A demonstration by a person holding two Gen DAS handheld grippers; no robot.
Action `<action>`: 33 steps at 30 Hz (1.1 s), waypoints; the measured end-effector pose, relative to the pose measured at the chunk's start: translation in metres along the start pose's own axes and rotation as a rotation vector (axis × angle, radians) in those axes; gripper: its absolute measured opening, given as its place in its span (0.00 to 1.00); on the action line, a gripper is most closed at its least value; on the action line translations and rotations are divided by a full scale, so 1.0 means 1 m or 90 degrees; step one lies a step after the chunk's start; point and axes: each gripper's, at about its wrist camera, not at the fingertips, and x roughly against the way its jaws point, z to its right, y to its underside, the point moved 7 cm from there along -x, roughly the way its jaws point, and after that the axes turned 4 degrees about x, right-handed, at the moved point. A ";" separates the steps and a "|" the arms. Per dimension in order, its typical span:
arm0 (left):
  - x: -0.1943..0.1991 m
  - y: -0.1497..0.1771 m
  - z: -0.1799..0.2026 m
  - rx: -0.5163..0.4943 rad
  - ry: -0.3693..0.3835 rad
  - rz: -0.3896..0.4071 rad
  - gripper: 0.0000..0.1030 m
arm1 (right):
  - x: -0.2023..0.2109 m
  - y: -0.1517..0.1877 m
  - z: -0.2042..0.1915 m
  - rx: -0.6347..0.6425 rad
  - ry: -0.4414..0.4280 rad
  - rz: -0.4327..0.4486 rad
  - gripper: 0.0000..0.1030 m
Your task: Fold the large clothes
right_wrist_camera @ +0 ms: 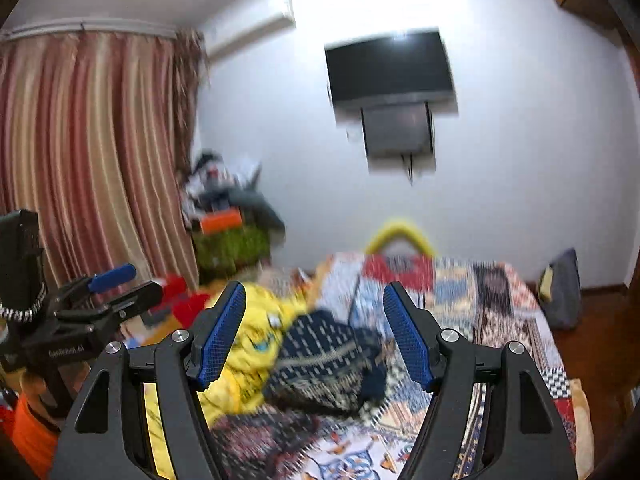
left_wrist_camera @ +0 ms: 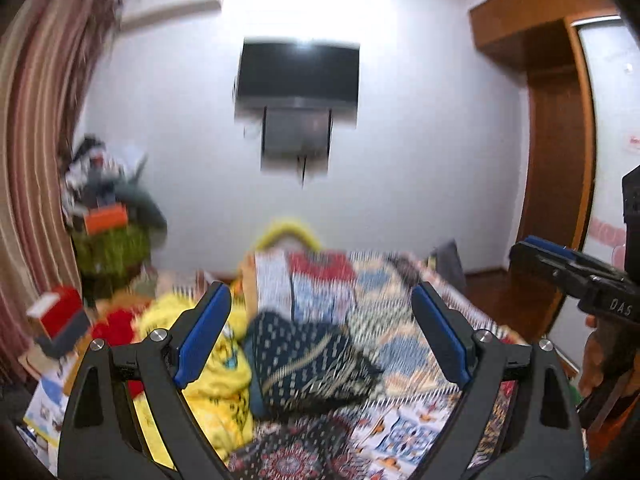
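Note:
A dark navy patterned garment [left_wrist_camera: 304, 360] lies crumpled on the bed, with a yellow garment [left_wrist_camera: 212, 376] bunched to its left. Both also show in the right wrist view: the navy garment [right_wrist_camera: 324, 364] and the yellow garment [right_wrist_camera: 256, 340]. My left gripper [left_wrist_camera: 320, 332] is open and empty, held above the clothes. My right gripper [right_wrist_camera: 316, 336] is open and empty too, above the same pile. The right gripper shows at the right edge of the left wrist view [left_wrist_camera: 560, 268]; the left gripper shows at the left of the right wrist view [right_wrist_camera: 116, 284]. Both views are motion-blurred.
A patchwork bedspread [left_wrist_camera: 400, 320] covers the bed. A cluttered stand with green cloth [left_wrist_camera: 112, 248] sits by striped curtains [left_wrist_camera: 36, 140]. A wall TV [left_wrist_camera: 298, 74] hangs ahead. A wooden wardrobe [left_wrist_camera: 556, 160] is on the right. Red items [left_wrist_camera: 116, 328] lie left of the bed.

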 end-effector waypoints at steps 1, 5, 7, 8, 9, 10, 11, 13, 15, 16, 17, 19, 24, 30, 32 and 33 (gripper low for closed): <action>0.011 -0.004 0.005 -0.002 0.000 0.020 0.90 | 0.010 -0.003 -0.005 -0.002 0.000 0.019 0.66; 0.048 -0.010 0.021 -0.017 -0.007 0.080 0.90 | 0.033 -0.005 -0.017 -0.005 0.001 0.054 0.66; 0.058 -0.008 0.025 -0.023 -0.018 0.096 0.90 | 0.041 -0.002 -0.020 -0.008 0.010 0.068 0.73; 0.062 -0.007 0.027 -0.024 -0.019 0.102 0.91 | 0.042 0.000 -0.021 -0.007 0.015 0.071 0.76; 0.064 -0.006 0.028 -0.024 -0.020 0.103 0.93 | 0.043 0.001 -0.020 -0.006 0.025 0.077 0.79; 0.067 -0.003 0.030 -0.026 -0.023 0.105 0.97 | 0.043 0.003 -0.019 -0.003 0.037 0.081 0.81; 0.068 -0.002 0.031 -0.030 -0.031 0.110 1.00 | 0.043 0.003 -0.019 0.000 0.045 0.082 0.82; 0.072 0.002 0.035 -0.039 -0.040 0.113 1.00 | 0.042 0.005 -0.021 0.013 0.056 0.079 0.85; 0.072 0.004 0.037 -0.044 -0.043 0.111 1.00 | 0.041 0.006 -0.021 0.014 0.069 0.078 0.96; 0.071 0.005 0.038 -0.043 -0.042 0.110 1.00 | 0.040 0.006 -0.020 0.013 0.079 0.081 1.00; 0.070 0.005 0.038 -0.042 -0.040 0.107 1.00 | 0.042 0.006 -0.019 0.012 0.086 0.087 1.00; 0.069 0.007 0.038 -0.041 -0.039 0.104 1.00 | 0.043 0.005 -0.019 0.018 0.102 0.093 1.00; 0.067 0.009 0.037 -0.037 -0.035 0.101 1.00 | 0.048 0.008 -0.017 0.024 0.103 0.090 1.00; 0.063 0.013 0.035 -0.036 -0.034 0.097 1.00 | 0.049 0.011 -0.016 0.022 0.106 0.089 1.00; 0.061 0.013 0.035 -0.035 -0.034 0.095 1.00 | 0.050 0.012 -0.015 0.022 0.107 0.089 1.00; 0.061 0.013 0.035 -0.035 -0.035 0.095 1.00 | 0.050 0.012 -0.016 0.023 0.108 0.089 1.00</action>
